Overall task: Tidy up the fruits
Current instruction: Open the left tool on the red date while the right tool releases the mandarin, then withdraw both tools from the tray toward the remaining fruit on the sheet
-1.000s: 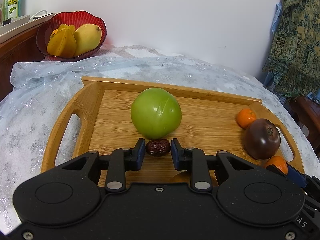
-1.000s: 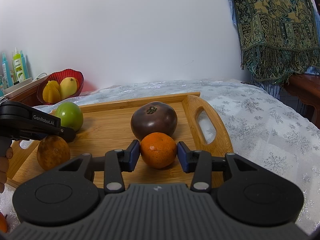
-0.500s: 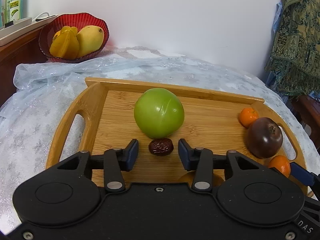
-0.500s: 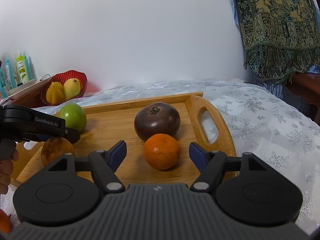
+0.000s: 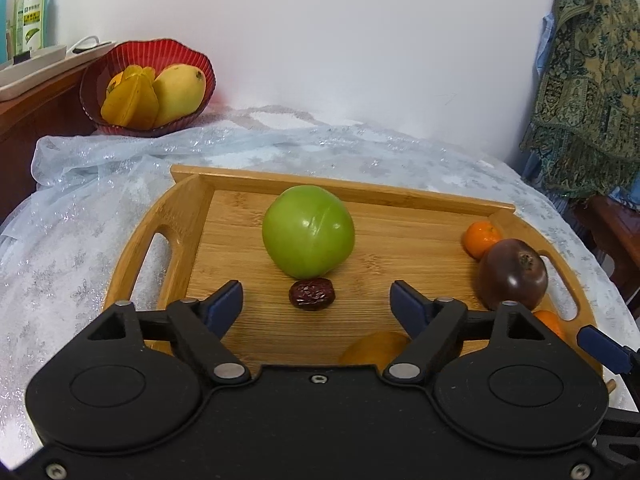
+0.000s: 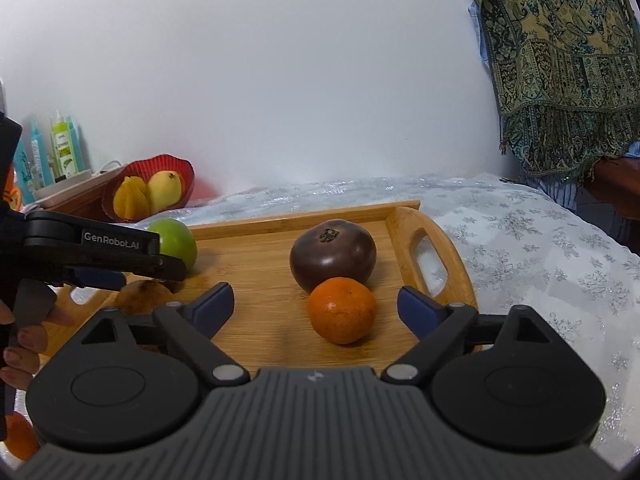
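1. Our left hand-held gripper (image 5: 316, 300) is spread wide and holds nothing.
2. A small red date (image 5: 311, 294) lies between its fingers on the wooden tray (image 5: 188, 216), touching the big green fruit (image 5: 308, 235).
3. Our right hand-held gripper (image 6: 315, 308) is wide too, empty.
4. The orange (image 6: 342, 310) sits between its fingers, touching the dark purple fruit (image 6: 333, 254).

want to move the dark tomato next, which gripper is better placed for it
Right, probably. In the right wrist view the dark tomato sits just ahead of the open right gripper, behind the orange. From the left gripper, also open, it lies far off to the side, with the red date ahead.
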{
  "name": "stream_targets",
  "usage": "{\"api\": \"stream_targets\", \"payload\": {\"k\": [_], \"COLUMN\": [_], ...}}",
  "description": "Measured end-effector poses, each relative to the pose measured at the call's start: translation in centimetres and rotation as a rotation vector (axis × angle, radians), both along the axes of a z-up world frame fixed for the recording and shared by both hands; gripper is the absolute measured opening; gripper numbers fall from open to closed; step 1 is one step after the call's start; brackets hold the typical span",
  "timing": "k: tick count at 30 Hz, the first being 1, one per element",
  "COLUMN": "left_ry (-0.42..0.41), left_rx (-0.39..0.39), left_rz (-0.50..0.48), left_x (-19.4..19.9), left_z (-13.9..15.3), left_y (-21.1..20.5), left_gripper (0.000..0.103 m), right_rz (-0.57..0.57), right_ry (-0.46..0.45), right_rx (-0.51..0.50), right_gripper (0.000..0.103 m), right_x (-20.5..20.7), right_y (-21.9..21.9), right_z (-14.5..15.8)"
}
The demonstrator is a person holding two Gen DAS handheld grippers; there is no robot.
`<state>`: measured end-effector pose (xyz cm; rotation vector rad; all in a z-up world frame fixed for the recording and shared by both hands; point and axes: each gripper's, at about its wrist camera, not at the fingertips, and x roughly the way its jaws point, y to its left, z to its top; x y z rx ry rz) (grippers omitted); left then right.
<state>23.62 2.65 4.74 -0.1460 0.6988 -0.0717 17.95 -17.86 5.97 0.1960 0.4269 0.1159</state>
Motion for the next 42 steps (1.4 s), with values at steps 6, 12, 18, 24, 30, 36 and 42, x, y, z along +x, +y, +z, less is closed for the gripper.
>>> {"api": "stream_targets", "payload": {"k": [6,12,18,24,30,36,42], "left_ry": [-0.019,-0.063,-0.080,-0.126,-0.178,-0.248,-0.235], "left_rx": [0.008,-0.002,-0.029,-0.024,-0.008,-0.034,-0.003], "left_rz": [-0.005,-0.013,-0.009,0.001,0.029,0.052,0.073], "left_x": [-1.2,-3.1,-6.0,-8.6,-11.8,-15.1,-17.2], "left_z": [0.3,1.0,1.1,1.0,0.2,-0.3,-1.4], "left_y": [-0.3,-0.2,0.3,0.3,0.3,0.3,0.6], "left_gripper": [0.086,0.092,0.093,0.097,0.097,0.100,0.100], "right_rz": [0.023,0.031,-0.006,-0.048,-0.091,-0.084,-0.094], "right_ry": [-0.046,-0.088,-0.110,-0.141,-0.105,-0.085,-0.072], "right_rx": [0.010,0.018,0.011,-0.002,0.039,0.008,-0.035], "right_gripper": [0.103,0.103,0.103,0.103,0.103,0.103,0.103], "right_x": [-1.2,-2.8,-5.2,-7.6,-9.0,-10.0,-10.9], "right_y": [0.1,0.0,-0.4,-0.6,-0.9,0.2,1.1], "right_z": [0.4,0.6,0.4,0.4,-0.5,-1.2,-1.8]}}
